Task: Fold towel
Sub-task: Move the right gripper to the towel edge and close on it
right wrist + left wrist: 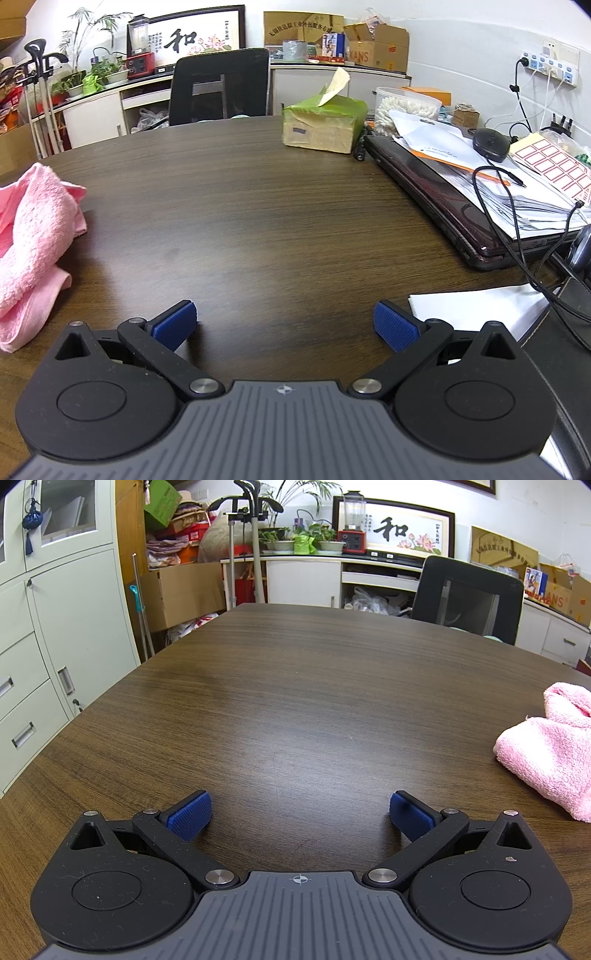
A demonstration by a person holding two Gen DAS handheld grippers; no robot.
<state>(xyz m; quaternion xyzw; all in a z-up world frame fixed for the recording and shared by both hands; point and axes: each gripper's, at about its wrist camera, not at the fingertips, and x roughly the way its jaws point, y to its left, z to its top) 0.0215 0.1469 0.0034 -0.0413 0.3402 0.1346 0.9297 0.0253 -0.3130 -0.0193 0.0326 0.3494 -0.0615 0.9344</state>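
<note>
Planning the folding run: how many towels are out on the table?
1. A crumpled pink towel lies on the dark wood table, between the two tongs: at the right edge of the left wrist view, left edge of the right. Its far part is cropped.

A big dark wood counter [258, 206] fills both views. A black office chair [221, 86] stands at its far side. On the right part sits a green tissue box [323, 123] with one tissue sticking up. Near it lies a dark laptop [439, 192] with papers [443, 147] and a black mouse [489, 144] on top. White cabinets [48, 627] stand on the left. A framed picture [393, 530] leans on the back wall, by a red blender [352, 524] and green plants [314, 535].
</note>
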